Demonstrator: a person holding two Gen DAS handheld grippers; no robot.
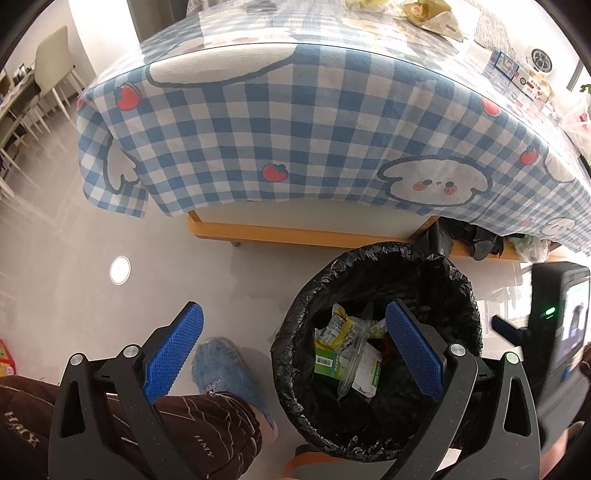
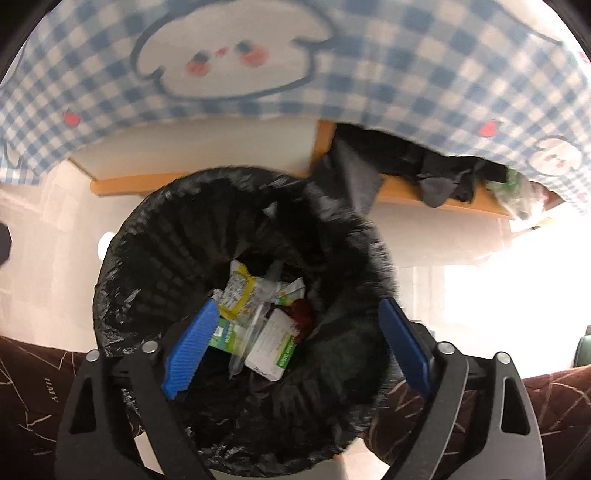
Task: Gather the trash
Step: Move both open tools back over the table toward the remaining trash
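A round bin lined with a black bag (image 1: pixel 458 295) stands on the floor beside the table; it also shows in the right wrist view (image 2: pixel 155 236). Inside lie yellow and green wrappers (image 1: pixel 338 328), a white-green carton (image 2: pixel 271 345) and clear plastic. My left gripper (image 1: pixel 295 343) is open and empty, above the bin's left rim. My right gripper (image 2: pixel 299 339) is open and empty, directly over the bin's mouth. More wrappers (image 1: pixel 428 14) lie on the tabletop far back.
A table with a blue checked cloth (image 1: pixel 295 122) hangs over the bin. A blue slipper (image 1: pixel 225 369) and my brown trouser leg (image 1: pixel 184 424) are left of the bin. Black bags (image 2: pixel 439 173) sit on the shelf under the table. Boxes (image 1: pixel 524 77) line the table's right side.
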